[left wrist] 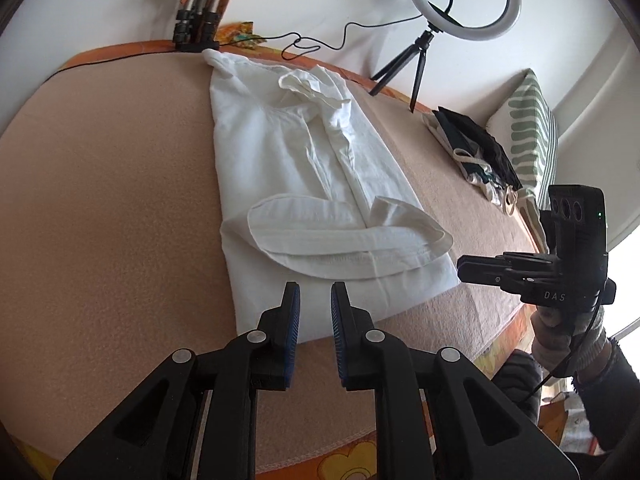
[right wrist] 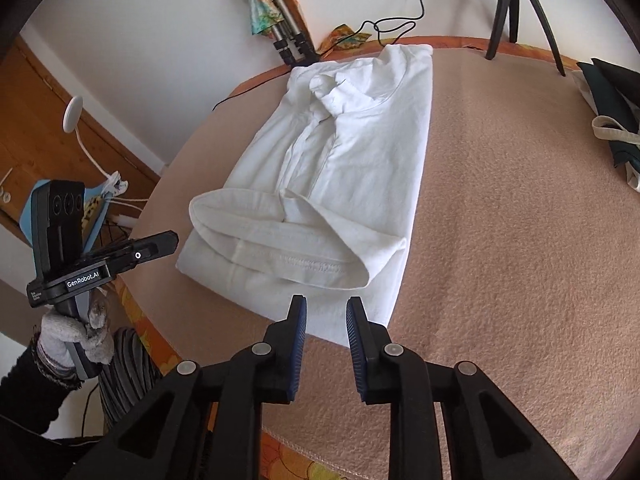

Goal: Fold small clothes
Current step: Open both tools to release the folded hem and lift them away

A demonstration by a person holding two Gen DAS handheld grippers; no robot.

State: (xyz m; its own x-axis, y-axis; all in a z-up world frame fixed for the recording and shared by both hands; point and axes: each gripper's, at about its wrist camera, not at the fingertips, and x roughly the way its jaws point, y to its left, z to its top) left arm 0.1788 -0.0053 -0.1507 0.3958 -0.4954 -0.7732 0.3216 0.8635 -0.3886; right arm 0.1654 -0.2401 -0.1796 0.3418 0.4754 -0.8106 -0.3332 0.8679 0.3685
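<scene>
Your left gripper (left wrist: 315,312) and right gripper (right wrist: 326,324) hang open, holding nothing. The white cotton T-shirt (left wrist: 304,184), part-folded, fills mid-frame on the beige fleece blanket (left wrist: 112,200).

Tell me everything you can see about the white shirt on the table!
The white shirt looks like soft cotton, a bit wrinkled. Its sides are folded in, making a long narrow strip that lies flat on the tan blanket. A sleeve with a stitched hem lies across the near end. The far end, bunched, reaches the table's far edge, by the tripod legs. Neither gripper touches it: the left gripper and right gripper hover open just short of its near edge.
</scene>
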